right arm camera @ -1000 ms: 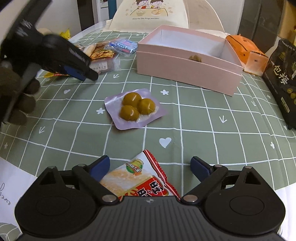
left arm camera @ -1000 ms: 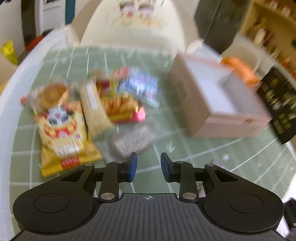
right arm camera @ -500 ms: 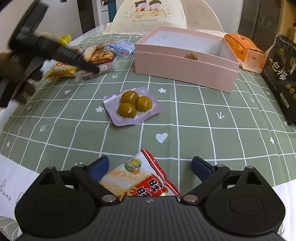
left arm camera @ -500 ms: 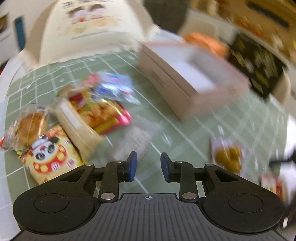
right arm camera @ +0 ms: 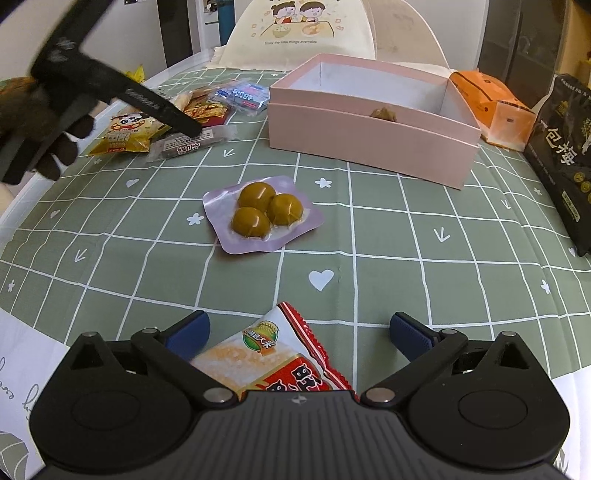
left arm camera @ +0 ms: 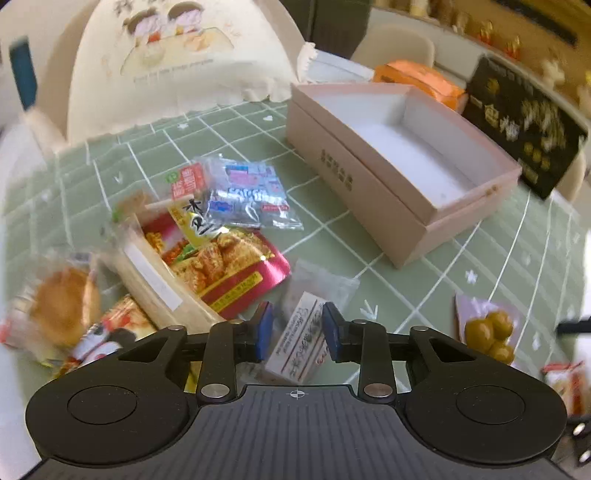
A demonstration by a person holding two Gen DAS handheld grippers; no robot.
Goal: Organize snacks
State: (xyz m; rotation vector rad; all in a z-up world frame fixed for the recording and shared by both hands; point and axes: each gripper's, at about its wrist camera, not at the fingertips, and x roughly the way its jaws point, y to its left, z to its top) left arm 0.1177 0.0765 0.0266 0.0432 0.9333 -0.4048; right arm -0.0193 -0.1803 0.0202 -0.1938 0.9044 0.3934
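Observation:
My left gripper (left arm camera: pixel 297 330) hangs low over the snack pile, and a clear-wrapped bar (left arm camera: pixel 301 334) lies on the cloth between its opening jaws. In the right wrist view a gloved hand holds it, its tip over the bar (right arm camera: pixel 192 142). My right gripper (right arm camera: pixel 297 330) is still widening to a broad gap, and a red-and-white cracker packet (right arm camera: pixel 280 354) lies loose between its fingers. The pink box (right arm camera: pixel 369 140) stands open behind, with one small brown snack (right arm camera: pixel 384 113) inside. A purple pack of three yellow-green balls (right arm camera: pixel 264 214) lies mid-table.
The pile at the left holds a yellow panda packet (right arm camera: pixel 125 134), a red packet (left arm camera: pixel 229 266), a blue packet (left arm camera: pixel 247 195) and a wrapped bun (left arm camera: pixel 62 306). A black bag (right arm camera: pixel 565 155) and an orange carton (right arm camera: pixel 495 107) stand right of the box; a cream food cover (right arm camera: pixel 303 33) stands behind.
My left gripper swung across the pile and sank over the clear-wrapped bar, its jaws parting a little. The right gripper's jaws spread wider; its hand and the cracker packet stayed put.

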